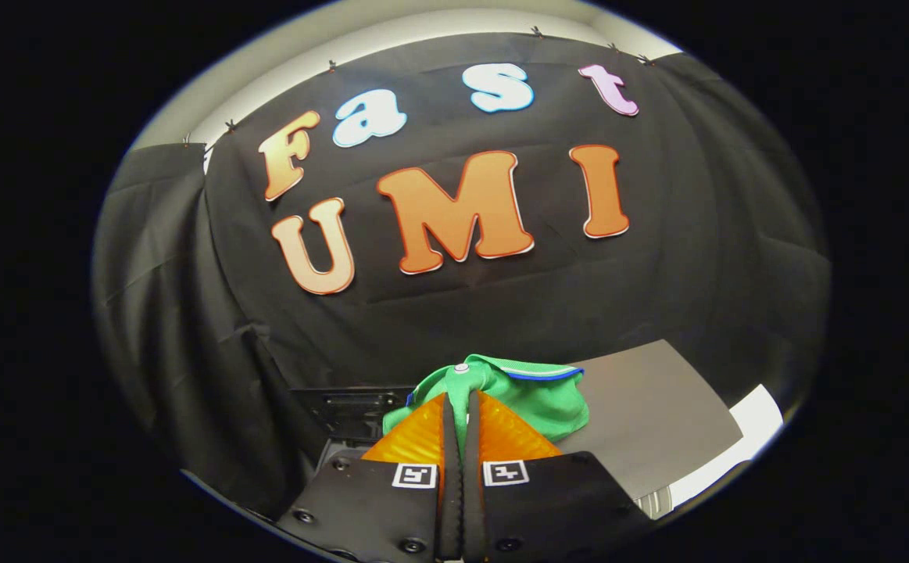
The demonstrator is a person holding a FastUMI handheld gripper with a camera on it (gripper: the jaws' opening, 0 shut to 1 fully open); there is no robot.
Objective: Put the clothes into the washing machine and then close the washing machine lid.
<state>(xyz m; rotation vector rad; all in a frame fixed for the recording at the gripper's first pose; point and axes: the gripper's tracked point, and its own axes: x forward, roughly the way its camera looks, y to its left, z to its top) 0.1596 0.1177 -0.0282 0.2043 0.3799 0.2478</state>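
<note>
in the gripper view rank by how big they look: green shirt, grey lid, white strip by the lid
1. grey lid, largest
2. green shirt, pinched in the hand-held gripper; nearness inflates it
3. white strip, smallest, partly cut off

**No readable wording, only two coded tags**

Two square black-and-white coded markers, one (413, 475) on the base of each finger of the gripper (460, 396), are the only signs; they carry block patterns, not letters or numbers. The fingers are pressed together on the green shirt (536, 391), which shows no legible label or brand.
</note>
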